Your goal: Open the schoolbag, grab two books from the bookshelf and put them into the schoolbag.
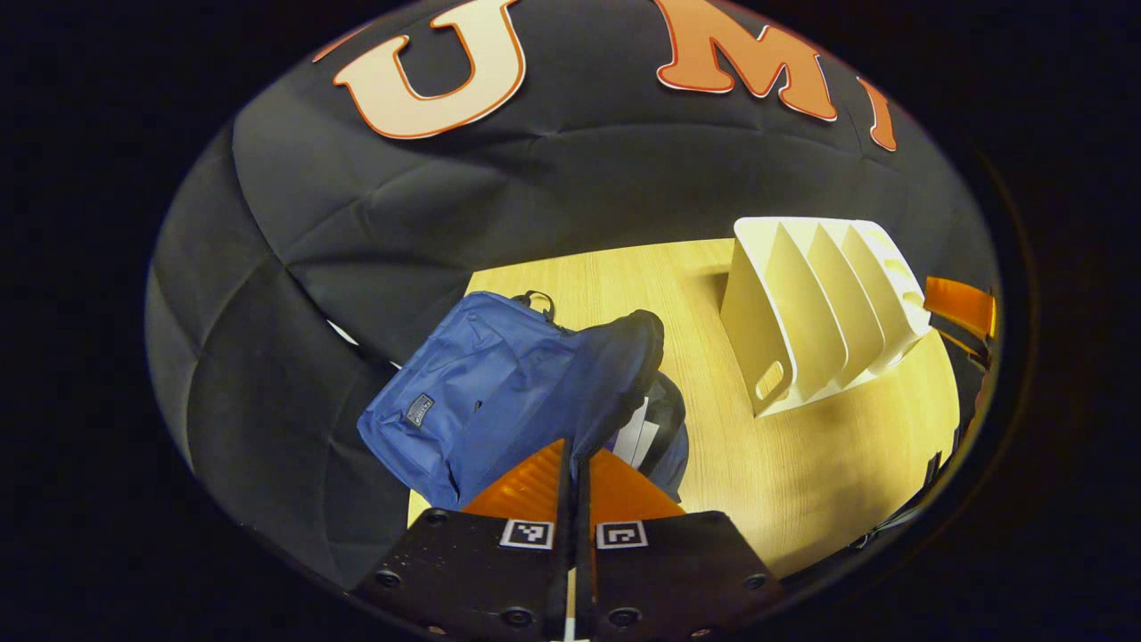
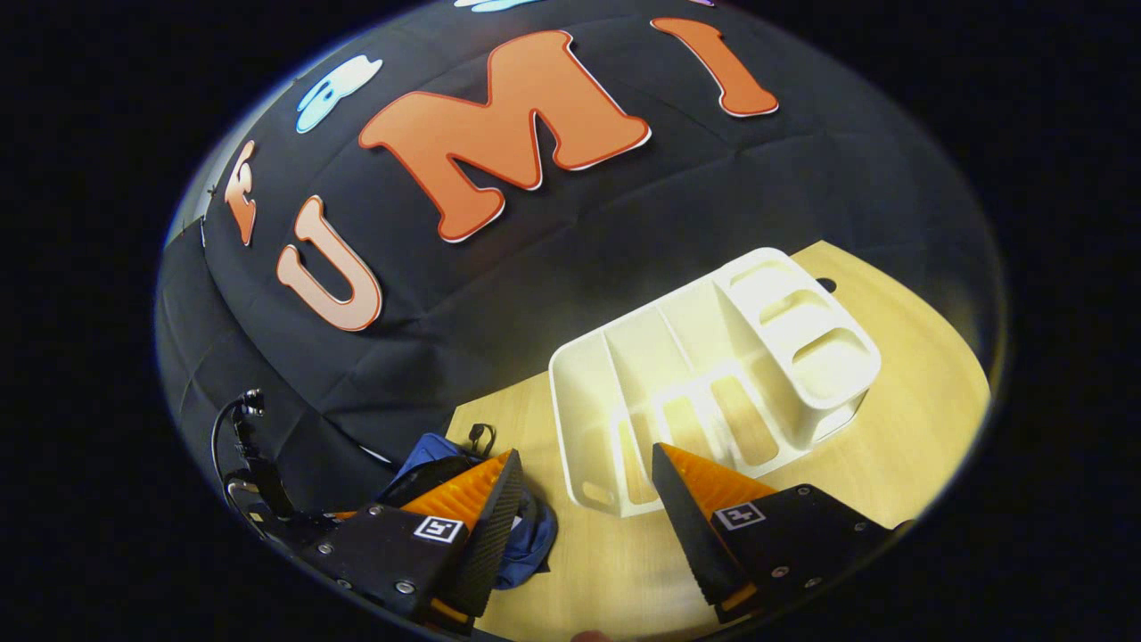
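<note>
Blue schoolbag with small unreadable label patch, white bookshelf

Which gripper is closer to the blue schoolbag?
Left. The left gripper is right at the blue schoolbag, jaws closed at its opening flap. The right gripper hangs open farther off, over the table in front of the white bookshelf.

**Little that can be read**

The schoolbag bears a small dark patch on its front, low toward the corner farthest from its carry loop; the lettering on it is too small to make out. No other label or number shows.
</note>
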`<state>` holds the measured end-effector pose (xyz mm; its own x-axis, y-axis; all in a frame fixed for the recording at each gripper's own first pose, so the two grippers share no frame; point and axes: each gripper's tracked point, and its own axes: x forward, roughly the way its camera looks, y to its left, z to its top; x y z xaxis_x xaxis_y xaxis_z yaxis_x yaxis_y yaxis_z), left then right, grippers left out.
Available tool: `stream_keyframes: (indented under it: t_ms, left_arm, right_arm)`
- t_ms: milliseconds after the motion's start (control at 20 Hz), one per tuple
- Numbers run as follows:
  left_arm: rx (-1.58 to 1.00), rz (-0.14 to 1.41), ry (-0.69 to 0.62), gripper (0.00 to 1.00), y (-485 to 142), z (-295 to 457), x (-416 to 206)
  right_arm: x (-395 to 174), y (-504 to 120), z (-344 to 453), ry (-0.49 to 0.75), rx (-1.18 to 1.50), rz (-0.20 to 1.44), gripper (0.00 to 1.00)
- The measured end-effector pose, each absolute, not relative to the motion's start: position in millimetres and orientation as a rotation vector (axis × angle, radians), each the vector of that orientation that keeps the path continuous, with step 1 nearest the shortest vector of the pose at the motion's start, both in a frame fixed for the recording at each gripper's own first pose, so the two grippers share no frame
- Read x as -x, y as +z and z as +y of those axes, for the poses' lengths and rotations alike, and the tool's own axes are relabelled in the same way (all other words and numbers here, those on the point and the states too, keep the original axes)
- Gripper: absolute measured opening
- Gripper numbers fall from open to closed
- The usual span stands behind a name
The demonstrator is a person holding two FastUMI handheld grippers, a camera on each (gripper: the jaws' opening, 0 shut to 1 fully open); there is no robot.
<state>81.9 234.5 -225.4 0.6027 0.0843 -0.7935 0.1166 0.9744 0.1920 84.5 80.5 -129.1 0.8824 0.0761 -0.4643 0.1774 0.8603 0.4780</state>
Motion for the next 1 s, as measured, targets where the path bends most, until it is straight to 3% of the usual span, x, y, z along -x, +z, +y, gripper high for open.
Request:
stream_keyframes:
  t_ms: [250,500,650,700,750,800,1000]
  left_arm:
    - [-0.232,0.875,-0.002,0.28,-217,214,-73]
    - [-0.207,0.694,-0.033,0.34,-179,165,-83]
    - [-0.174,0.574,-0.069,0.57,-150,123,-85]
    - [-0.159,0.537,-0.081,0.59,-145,108,-84]
    - [-0.14,0.497,-0.094,0.73,-139,94,-85]
    - [-0.115,0.457,-0.105,0.67,-132,78,-86]
    - [-0.029,0.285,-0.135,0.8,-90,33,-87]
  right_arm:
    - [-76,-113,40,-0.075,-0.446,0.443,0.88]
    - [-65,-97,10,-0.074,-0.349,0.397,0.88]
    - [-59,-85,-4,-0.079,-0.29,0.366,0.88]
    - [-57,-81,-9,-0.076,-0.273,0.356,0.88]
    - [-55,-76,-10,-0.06,-0.268,0.343,0.89]
    - [-53,-71,-11,-0.047,-0.266,0.333,0.89]
    - [-49,-61,-33,-0.072,-0.193,0.287,0.9]
